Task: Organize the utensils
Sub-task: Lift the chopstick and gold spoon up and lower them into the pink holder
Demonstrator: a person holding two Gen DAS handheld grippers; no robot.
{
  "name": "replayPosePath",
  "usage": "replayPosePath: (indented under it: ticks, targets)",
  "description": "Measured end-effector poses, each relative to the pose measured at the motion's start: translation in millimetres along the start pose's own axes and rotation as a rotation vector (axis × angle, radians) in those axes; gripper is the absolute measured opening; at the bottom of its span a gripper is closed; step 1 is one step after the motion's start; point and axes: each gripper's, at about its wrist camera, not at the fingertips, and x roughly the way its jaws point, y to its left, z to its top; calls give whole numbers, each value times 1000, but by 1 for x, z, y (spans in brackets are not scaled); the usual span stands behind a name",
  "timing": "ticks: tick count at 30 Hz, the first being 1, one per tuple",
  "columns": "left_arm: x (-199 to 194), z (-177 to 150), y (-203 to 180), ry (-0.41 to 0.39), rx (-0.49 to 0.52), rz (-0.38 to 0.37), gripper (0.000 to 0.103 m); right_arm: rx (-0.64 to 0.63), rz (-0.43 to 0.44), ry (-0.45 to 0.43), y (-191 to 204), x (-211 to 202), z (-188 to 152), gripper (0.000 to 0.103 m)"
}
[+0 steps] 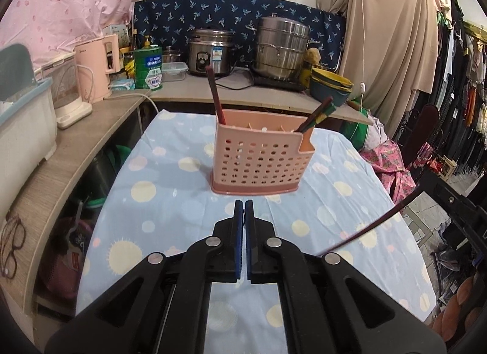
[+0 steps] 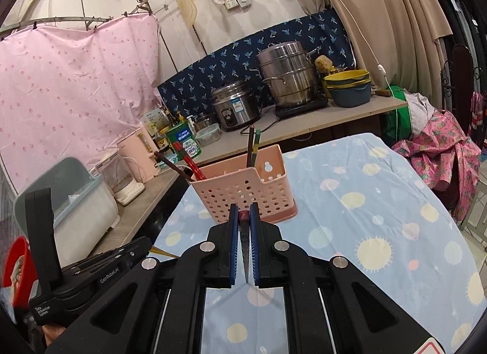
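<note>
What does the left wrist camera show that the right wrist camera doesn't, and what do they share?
Only the left wrist view shows the eyeglasses on the wooden shelf and a rack of hanging clothes. Only the right wrist view shows the dark red chopstick clamped in the right gripper and the left gripper pinching a thin yellowish item. Both show the pink perforated plastic utensil holder, the stainless steel steamer pot and the blue sun-patterned tablecloth.

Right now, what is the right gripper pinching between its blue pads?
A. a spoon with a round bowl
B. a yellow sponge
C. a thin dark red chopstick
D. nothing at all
C: in the right wrist view, the right gripper has its blue pads closed on a thin dark red chopstick, with the pink utensil holder standing just ahead on the table.
</note>
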Motion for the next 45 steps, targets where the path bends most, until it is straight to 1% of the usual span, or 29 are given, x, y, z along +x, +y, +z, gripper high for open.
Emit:
replayPosePath:
  ticks: [8,18,21,25,27,31,39,45]
  targets:
    - [2,49,-1,-62,25,5,1,-7,17,-98,7,6,49,7]
    - [16,126,-7,-135,54,28,1,28,45,-251,18,33,132,7]
    - [31,141,-9,-132,69,52,1,33,43,-286,22,45,152,7]
    - [54,150,-6,-102,75,67,1,29,30,-318,27,62,171,7]
    - [64,150,-3,-85,73,67,1,24,20,-316,28,73,178,7]
    - [81,145,1,-53,73,74,1,1,-4,-277,30,100,175,7]
    - [100,139,-3,-26,81,71,1,-2,-28,-162,20,144,147,7]
    - [102,137,-4,-31,64,74,3,-5,-34,-112,15,154,134,7]
